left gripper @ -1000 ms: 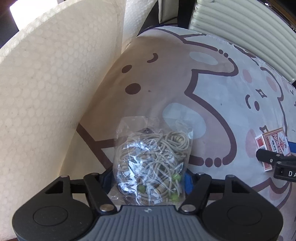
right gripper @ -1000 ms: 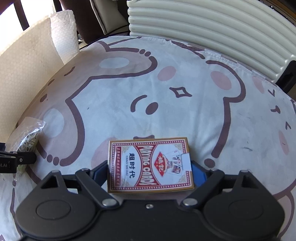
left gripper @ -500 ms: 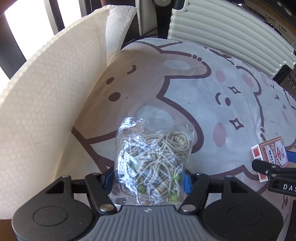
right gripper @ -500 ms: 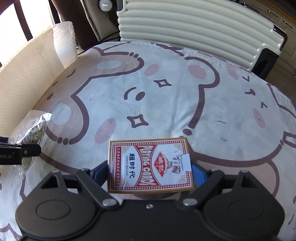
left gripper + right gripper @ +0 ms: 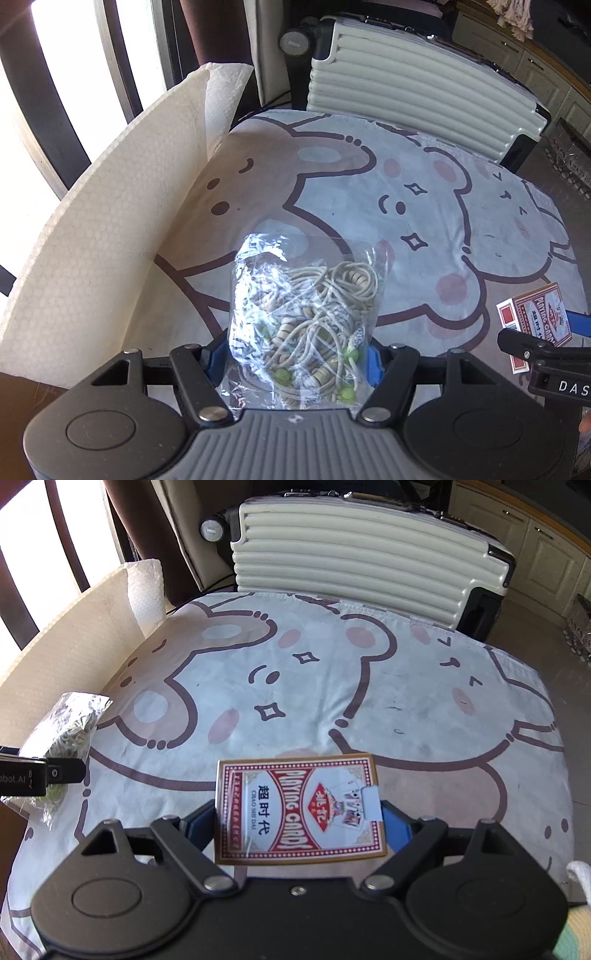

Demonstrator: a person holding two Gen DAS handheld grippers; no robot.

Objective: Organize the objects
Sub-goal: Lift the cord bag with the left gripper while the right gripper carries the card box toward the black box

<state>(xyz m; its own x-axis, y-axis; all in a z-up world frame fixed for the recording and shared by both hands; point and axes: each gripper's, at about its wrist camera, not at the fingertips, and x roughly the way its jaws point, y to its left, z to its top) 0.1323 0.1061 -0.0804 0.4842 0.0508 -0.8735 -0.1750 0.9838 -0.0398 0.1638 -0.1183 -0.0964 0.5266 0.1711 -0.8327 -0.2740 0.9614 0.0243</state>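
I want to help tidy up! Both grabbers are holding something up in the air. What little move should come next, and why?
Probably carry both things toward wherever they get sorted. The left gripper is shut on the bag of beaded cords and the right gripper is shut on the playing card box, both above the bear-print cloth. No container is in view, so the exact spot is unclear.

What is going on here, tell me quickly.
A person is tidying with a handheld gripper in each hand. The left gripper is shut on a clear bag of cords and beads; the right gripper is shut on a red playing card box. Both are held above the bear-print cloth, with a ribbed suitcase behind.
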